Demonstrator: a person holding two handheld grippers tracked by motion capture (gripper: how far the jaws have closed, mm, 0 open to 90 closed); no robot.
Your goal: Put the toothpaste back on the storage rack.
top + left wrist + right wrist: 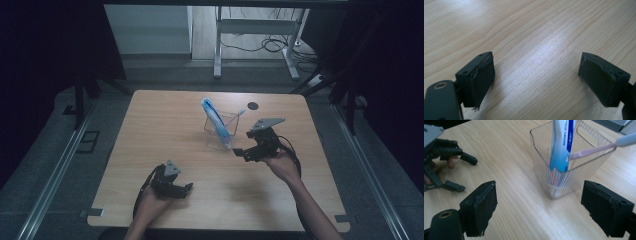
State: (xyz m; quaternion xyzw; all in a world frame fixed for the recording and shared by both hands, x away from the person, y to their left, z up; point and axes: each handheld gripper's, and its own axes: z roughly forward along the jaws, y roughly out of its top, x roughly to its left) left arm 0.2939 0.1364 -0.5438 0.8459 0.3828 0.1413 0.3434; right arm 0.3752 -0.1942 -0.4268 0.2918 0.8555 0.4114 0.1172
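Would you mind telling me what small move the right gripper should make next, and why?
Probably a short pull back from the clear plastic bin. The right gripper has its jaws wide open and holds nothing, while the toothpaste tube and the pink toothbrush already stand inside the bin, leaning on its rim. The left gripper is open too, low over the wooden table.
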